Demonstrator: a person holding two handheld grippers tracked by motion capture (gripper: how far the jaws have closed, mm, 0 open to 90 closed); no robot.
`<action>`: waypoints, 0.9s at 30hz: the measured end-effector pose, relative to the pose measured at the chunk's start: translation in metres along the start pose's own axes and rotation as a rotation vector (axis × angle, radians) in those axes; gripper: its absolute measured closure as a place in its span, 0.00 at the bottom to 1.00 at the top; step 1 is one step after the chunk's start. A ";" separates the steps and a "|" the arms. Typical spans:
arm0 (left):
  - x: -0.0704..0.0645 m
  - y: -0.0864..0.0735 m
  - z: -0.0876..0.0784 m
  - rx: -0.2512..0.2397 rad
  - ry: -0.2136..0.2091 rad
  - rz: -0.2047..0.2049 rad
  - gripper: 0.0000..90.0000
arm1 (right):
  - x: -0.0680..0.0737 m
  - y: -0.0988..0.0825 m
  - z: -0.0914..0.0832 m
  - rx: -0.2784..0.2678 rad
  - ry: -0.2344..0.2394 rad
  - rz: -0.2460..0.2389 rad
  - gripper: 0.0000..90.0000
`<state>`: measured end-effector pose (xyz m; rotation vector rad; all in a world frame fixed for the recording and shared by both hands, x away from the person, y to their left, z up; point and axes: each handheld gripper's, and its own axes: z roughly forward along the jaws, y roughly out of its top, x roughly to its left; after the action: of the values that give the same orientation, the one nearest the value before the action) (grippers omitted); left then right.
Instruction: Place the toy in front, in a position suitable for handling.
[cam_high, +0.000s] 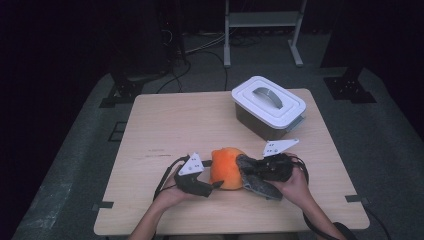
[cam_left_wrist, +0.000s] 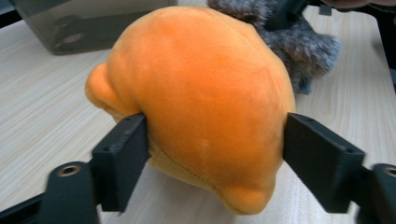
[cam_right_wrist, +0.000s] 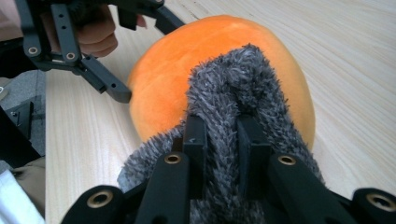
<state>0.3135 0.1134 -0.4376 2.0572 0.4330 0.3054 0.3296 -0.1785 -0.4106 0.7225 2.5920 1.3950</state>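
- Right now my right gripper (cam_right_wrist: 223, 135) is clamped tight on a fold of the grey fuzzy fabric (cam_right_wrist: 243, 88), which pins that shaggy part so the toy cannot slide while the other hand works.
- Meanwhile my left gripper (cam_left_wrist: 215, 154) has its jaws parted around the orange plush toy (cam_left_wrist: 201, 98); the pads sit at its flanks, the left pad touching or just beside the fur, the right pad slightly clear, so I judge nothing is truly held there.
- That toy rests on the wooden table (cam_high: 165, 125), near my edge, between both grippers.
- Grey fabric lies against the toy's right side, draped over it; whether sewn on or a separate piece I cannot tell.
- Behind, well apart, stands the lidded storage box (cam_high: 268, 105), its lid shut and handle down, likely where the plush belongs.
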 end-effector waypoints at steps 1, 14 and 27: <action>0.000 0.000 0.000 0.004 -0.012 0.000 0.31 | -0.001 0.000 0.000 -0.001 0.000 0.002 0.84; 0.000 0.004 -0.008 0.014 -0.053 0.058 0.29 | -0.013 -0.002 -0.002 -0.004 -0.016 0.037 0.83; -0.008 0.008 0.005 0.002 0.054 0.125 0.41 | -0.001 0.007 -0.006 -0.041 0.012 -0.005 0.85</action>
<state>0.3097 0.1024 -0.4335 2.0863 0.3380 0.4361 0.3315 -0.1802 -0.4015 0.7039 2.5650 1.4509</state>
